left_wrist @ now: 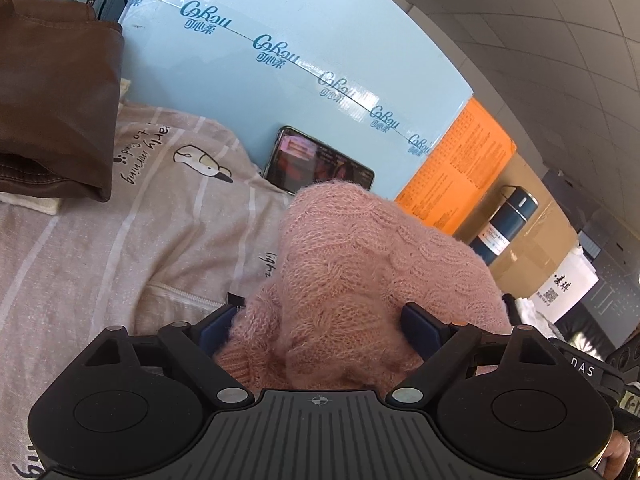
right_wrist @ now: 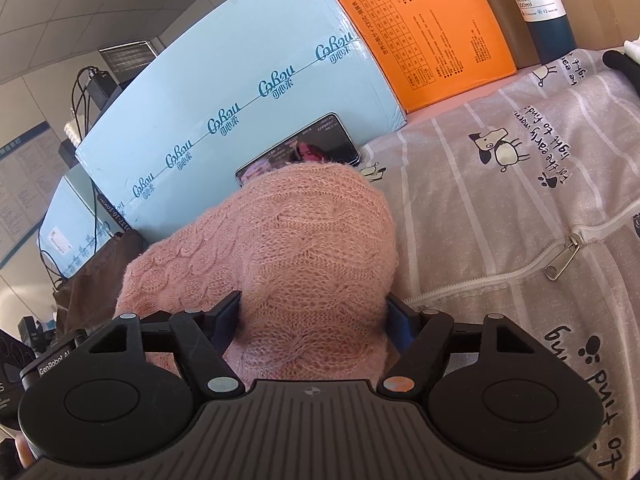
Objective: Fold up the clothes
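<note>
A pink cable-knit sweater (left_wrist: 360, 264) is bunched up over a grey striped quilt cover (left_wrist: 100, 248). My left gripper (left_wrist: 320, 320) is shut on a thick wad of it; the knit bulges between the blue pads (left_wrist: 420, 322). In the right wrist view the same sweater (right_wrist: 288, 240) fills the middle, and my right gripper (right_wrist: 314, 312) is shut on another thick wad of it, its fingertips (right_wrist: 228, 312) pressed into the knit. The sweater hides most of both grippers' finger gaps.
A brown leather jacket (left_wrist: 52, 92) lies at the left on the quilt cover (right_wrist: 520, 200). A light blue carton (left_wrist: 280, 40) stands behind, with a phone (left_wrist: 316, 160) leaning on it. An orange box (right_wrist: 420, 28) and a dark blue vacuum bottle (right_wrist: 540, 4) stand to the right.
</note>
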`<state>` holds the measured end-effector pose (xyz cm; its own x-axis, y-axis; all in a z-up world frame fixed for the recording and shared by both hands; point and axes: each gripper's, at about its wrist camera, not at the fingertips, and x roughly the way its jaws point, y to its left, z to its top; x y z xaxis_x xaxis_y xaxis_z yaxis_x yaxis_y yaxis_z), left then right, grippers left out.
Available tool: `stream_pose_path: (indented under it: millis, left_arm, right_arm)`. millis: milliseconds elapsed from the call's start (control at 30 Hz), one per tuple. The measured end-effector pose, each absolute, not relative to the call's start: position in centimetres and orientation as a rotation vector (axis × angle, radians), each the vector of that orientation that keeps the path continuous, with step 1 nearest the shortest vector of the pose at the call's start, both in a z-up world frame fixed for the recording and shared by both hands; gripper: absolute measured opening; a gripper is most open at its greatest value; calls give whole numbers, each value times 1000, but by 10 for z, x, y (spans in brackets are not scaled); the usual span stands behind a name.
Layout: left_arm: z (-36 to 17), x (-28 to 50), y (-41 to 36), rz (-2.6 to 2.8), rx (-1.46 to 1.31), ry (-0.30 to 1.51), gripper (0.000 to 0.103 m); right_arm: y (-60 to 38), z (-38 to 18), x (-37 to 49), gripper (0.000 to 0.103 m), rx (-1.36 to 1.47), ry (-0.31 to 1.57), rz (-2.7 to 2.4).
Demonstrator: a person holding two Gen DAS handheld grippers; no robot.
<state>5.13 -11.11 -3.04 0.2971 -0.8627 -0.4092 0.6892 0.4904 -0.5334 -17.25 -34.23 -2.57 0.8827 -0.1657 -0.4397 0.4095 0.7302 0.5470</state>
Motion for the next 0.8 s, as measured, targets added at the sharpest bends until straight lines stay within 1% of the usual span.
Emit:
stream_pose_path:
  millis: [33,100,133,167,267,367,467,533,567,633,667,700,733,800]
  left_arm:
    - [-30,51,-111,-1053,-274,718,80]
    - [-30,51,-112,-1063,-270,712,69]
    - [-30,50,-112,-1070,-270,710,66]
    - [-30,49,-112,-1075,-269,705,61]
    - [-28,47,-111,-1090,-276,683,53]
    - [-26,42,-109,-1099,-283,659,49]
    - [-25,38,-107,-1093,-282,655,49]
    - [-25,35,-107,-1084,-280,660,50]
    - [-25,35,-107,-1076,-279,662,51]
    - [-25,35,-106,-1045,-277,666,58]
    - [-25,35,-106,-1021,-275,668,69]
    - [-26,36,-106,-1000,-274,673,77]
    - [-27,38,-105,-986,-281,687,80]
    - [-30,42,-106,-983,-294,716,86]
  right_arm:
    - [-342,-26,-173,66,684,377,-325]
    - [-342,-26,-173,61,682,373,-325]
    - [-341,-25,-173,60,678,368,-324]
    - [-340,-25,-174,56,673,363,-323]
    - [-335,-22,-178,50,654,335,-315]
    - [-331,-18,-185,47,658,290,-283]
    - [-330,-16,-192,47,675,256,-266]
    - [-331,-16,-193,47,680,262,-269]
    - [-331,-15,-193,47,683,265,-272]
    - [-331,-16,-190,49,675,288,-292]
    - [-330,-17,-189,54,671,300,-302]
    - [-331,-18,-188,57,672,311,-313]
    - [-331,-19,-187,57,673,321,-325]
    - [-333,-22,-185,66,681,342,-346]
